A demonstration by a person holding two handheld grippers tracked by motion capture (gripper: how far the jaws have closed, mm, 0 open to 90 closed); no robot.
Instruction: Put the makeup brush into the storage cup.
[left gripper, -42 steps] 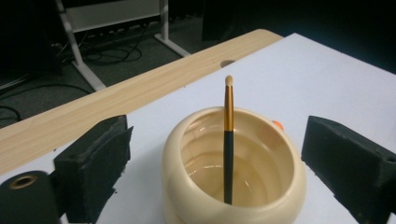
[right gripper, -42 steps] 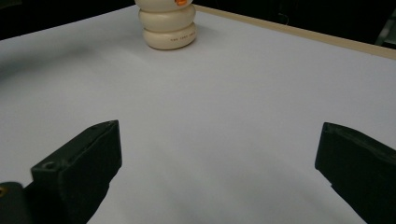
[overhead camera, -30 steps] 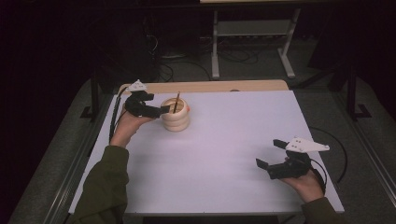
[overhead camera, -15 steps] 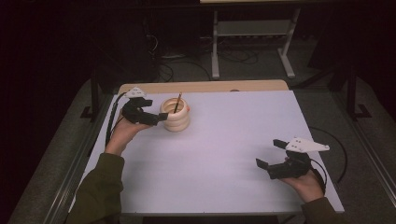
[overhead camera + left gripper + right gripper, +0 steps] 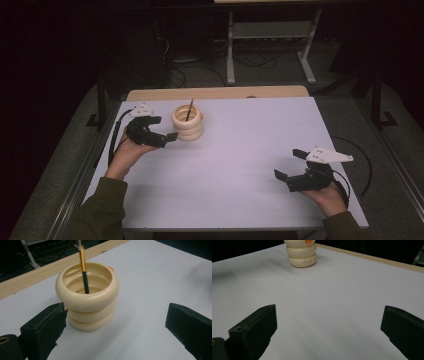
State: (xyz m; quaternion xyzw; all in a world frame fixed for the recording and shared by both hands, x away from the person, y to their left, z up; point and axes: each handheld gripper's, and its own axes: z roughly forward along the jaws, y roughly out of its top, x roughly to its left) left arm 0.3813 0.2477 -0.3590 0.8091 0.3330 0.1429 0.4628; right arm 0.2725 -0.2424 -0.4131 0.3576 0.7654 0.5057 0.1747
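Standing upright near the far left corner of the white table (image 5: 240,165): a cream holder (image 5: 188,123) shaped like three stacked rings, open at the top. Leaning inside it, a thin brush (image 5: 189,109) with a black lower stem and a golden upper part, its end rising above the rim and tilting toward the far edge. Showing on the holder's far side, a small orange mark, seen in the right gripper view on the holder's upper ring.

Hovering just beside the holder, on its left and slightly nearer the person: the left gripper (image 5: 165,138), jaws spread wide and gripping nothing. In the left gripper view, sitting between the two black jaws but a little beyond their tips and closer to the left jaw: the holder (image 5: 87,296), with the brush (image 5: 83,270) standing in its hollow. Not touching the holder on either side.

Resting well apart, near the table's right front corner: the right gripper (image 5: 289,167), jaws likewise opened wide and empty, with the grey three-cornered plate on top. In the right gripper view, pointing across bare white tabletop toward the holder (image 5: 302,252) far off at the top of the frame.

Running along the table's far edge: a pale wooden strip (image 5: 215,93). Lying beyond the table on the dark floor: cables and the legs of a metal stand (image 5: 270,45).
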